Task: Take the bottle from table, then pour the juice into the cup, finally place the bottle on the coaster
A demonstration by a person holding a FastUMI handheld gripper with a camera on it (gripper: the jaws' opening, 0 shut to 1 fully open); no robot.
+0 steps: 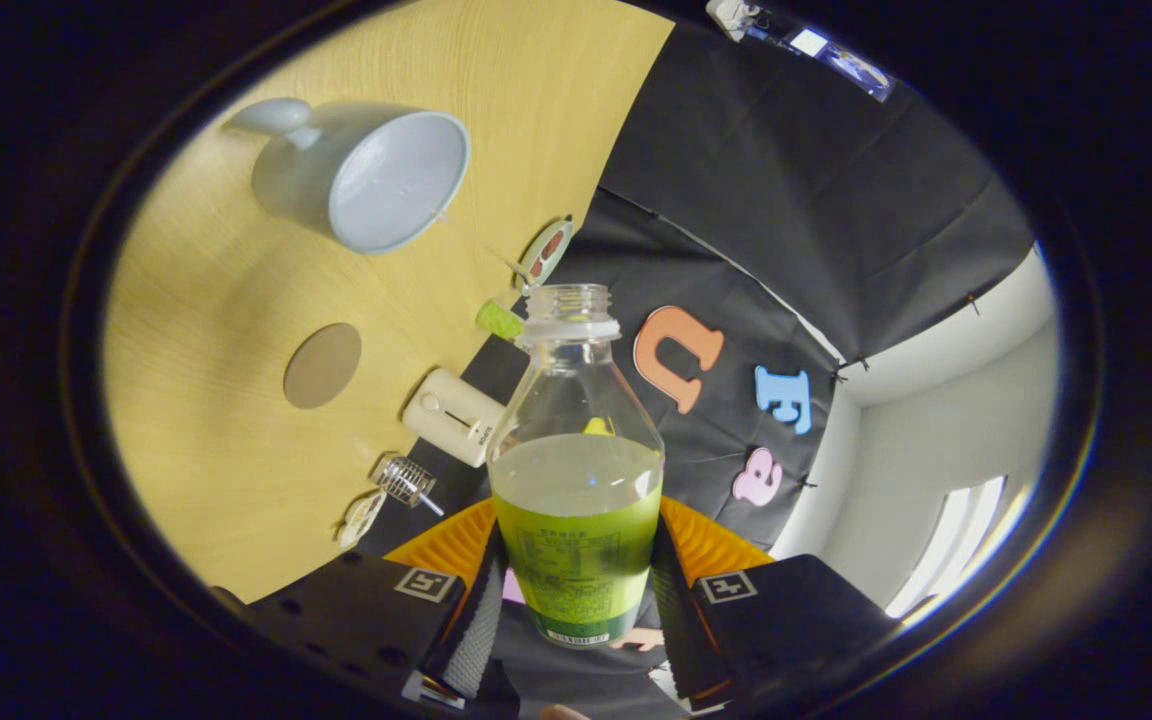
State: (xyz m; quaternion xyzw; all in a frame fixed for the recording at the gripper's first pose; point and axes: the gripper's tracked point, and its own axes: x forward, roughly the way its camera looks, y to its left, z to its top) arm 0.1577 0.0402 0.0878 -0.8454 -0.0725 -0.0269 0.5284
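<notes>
A clear bottle [576, 470] with a green label, no cap and pale juice about halfway up sits between my fingers, and my gripper [576, 590] is shut on its labelled lower body. The whole scene is rolled over, so the wooden table [216, 420] stands off to the side and the bottle is lifted clear of it. A pale mug [366, 175] with a handle stands on the table well beyond the bottle's mouth, its inside showing no liquid. A round brown coaster [323, 365] lies flat on the table between the mug and my fingers.
Along the table's far edge are a white rectangular device [453, 417], a small wire-wrapped metal piece [404, 481], a green cap-like piece [499, 320] and an oval tag [546, 252]. The black cloth wall rises behind them. A white wall and a bright window [946, 550] lie beyond it.
</notes>
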